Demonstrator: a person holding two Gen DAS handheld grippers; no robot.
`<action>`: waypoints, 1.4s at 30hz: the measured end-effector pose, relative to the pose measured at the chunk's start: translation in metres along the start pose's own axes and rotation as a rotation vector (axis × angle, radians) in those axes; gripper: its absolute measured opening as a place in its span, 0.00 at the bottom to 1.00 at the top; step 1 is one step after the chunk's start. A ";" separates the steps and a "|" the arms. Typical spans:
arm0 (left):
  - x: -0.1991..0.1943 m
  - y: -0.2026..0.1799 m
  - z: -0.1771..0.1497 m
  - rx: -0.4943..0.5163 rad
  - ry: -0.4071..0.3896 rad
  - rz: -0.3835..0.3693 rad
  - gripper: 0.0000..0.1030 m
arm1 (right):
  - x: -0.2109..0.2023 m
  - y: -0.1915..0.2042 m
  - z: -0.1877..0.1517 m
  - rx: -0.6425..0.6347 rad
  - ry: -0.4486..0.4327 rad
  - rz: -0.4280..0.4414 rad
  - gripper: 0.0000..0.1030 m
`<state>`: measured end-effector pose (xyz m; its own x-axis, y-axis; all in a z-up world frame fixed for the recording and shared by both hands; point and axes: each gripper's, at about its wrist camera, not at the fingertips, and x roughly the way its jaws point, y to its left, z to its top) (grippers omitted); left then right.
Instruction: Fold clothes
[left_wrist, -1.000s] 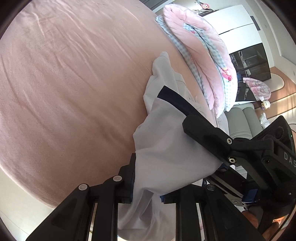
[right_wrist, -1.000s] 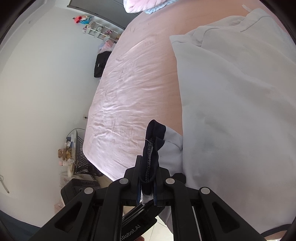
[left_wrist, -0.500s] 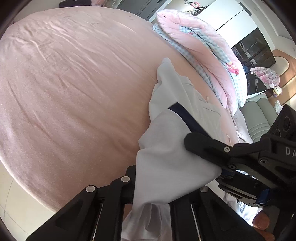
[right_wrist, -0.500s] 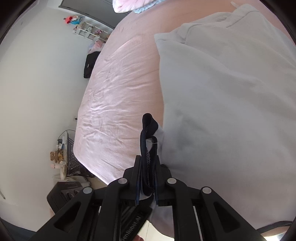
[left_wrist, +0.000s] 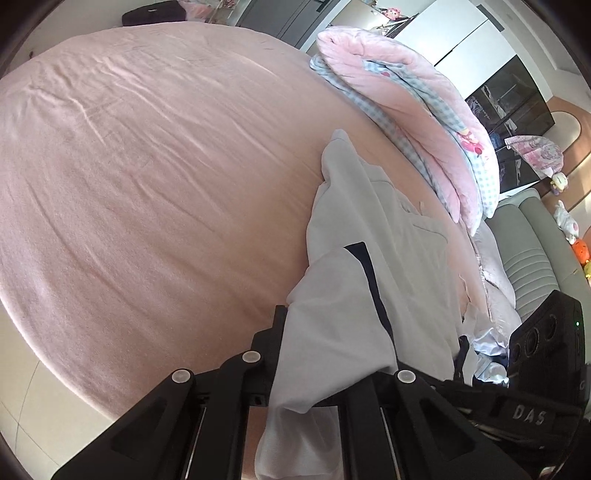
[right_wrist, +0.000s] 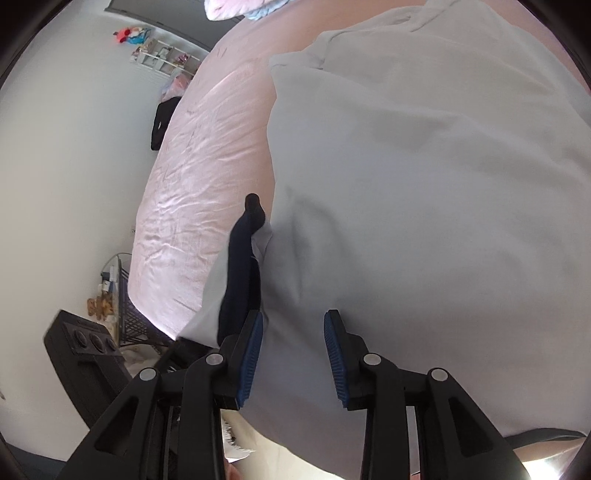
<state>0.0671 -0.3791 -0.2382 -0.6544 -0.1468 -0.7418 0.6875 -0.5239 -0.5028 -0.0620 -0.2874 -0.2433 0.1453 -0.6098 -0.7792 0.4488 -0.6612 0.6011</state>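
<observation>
1. While the white shirt lies along the right part of the pink bedsheet, a folded pink quilt with a blue checked lining is heaped just beyond it, and a grey sofa stands past the bed's edge.
2. Draped cloth hides most of the left gripper; its jaws stand narrow, pinching a fold of the shirt, which hangs down between the black fingers.
3. Seen from the right wrist, the right gripper stands wide, its ribbed blue pads apart and gripping nothing, with the shirt spread flat under them.
4. Beside its left finger the navy cuff stands up in a crumpled ridge.
5. Smooth and thin, the shirt shows soft creases; the sheet is finely wrinkled.
6. Against the white wall sit a small shelf and a dark bag.
</observation>
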 end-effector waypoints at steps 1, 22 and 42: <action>0.000 0.000 0.000 0.005 -0.002 0.010 0.05 | 0.004 0.001 0.000 -0.013 0.006 -0.030 0.33; -0.013 -0.019 -0.004 0.076 -0.035 -0.090 0.02 | -0.018 -0.003 -0.005 0.099 -0.024 0.247 0.50; -0.008 -0.053 -0.018 0.161 0.004 -0.126 0.02 | -0.054 0.006 -0.010 0.147 -0.147 0.184 0.53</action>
<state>0.0418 -0.3353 -0.2139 -0.7308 -0.0688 -0.6791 0.5410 -0.6651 -0.5148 -0.0586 -0.2541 -0.1997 0.0778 -0.7753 -0.6268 0.2924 -0.5833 0.7578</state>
